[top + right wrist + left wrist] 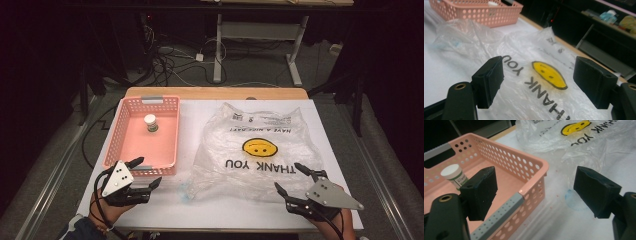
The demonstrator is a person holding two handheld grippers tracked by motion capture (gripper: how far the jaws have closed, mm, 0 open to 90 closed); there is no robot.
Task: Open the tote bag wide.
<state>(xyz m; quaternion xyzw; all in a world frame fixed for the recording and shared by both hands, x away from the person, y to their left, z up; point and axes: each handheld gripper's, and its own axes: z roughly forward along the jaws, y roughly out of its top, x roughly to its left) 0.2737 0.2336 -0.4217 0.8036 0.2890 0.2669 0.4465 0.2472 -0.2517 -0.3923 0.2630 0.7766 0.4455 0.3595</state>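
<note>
The plastic bag [260, 150] reads "THANK YOU", probably "HAVE A NICE DAY", with a smiley

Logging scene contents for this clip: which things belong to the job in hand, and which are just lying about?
In the job:
plastic bag
pink basket
small white-capped bottle
left tool, open
right tool, open

Lying about:
cables on the floor
desk frame behind

Lab: floor cables [165, 62], adj. desk frame [260, 40].

The left gripper [148, 173] sits low at the near left, its jaws wide apart with nothing between them. The right gripper [287, 176] sits at the near right, jaws wide apart too. A hand holds each one.
</note>
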